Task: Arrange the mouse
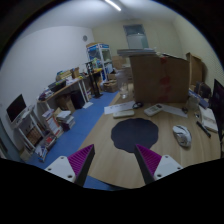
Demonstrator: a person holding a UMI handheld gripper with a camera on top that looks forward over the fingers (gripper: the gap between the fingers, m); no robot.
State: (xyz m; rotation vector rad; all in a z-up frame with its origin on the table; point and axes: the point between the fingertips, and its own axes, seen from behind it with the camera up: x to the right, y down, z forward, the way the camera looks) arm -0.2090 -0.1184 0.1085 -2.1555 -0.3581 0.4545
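The gripper point(112, 160) is seen at the bottom centre of the frame, its two fingers spread apart with nothing held between them. A magenta pad point(82, 157) is borne on the inner face of the left finger, and a matching pad point(149, 158) on the right. Bare wooden table point(110, 168) is visible in the gap between the fingers.

Just ahead of the fingers, at centre frame, a dark mouse pad point(134, 133) of rounded outline is laid flat on the table. The mouse point(181, 134), light grey, is located to the right of the mouse pad, off its surface and resting on the wood, ahead and to the right of the right finger.

Beyond the mouse pad, white papers point(126, 108) are noted on the table. Behind these, in the upper right of the frame, a large cardboard box point(159, 78) is stood upright.

At the left of the frame, blue flooring point(78, 128) is observed, bordered by cluttered shelving point(52, 105). A ceiling light point(113, 5) is seen at the top centre.
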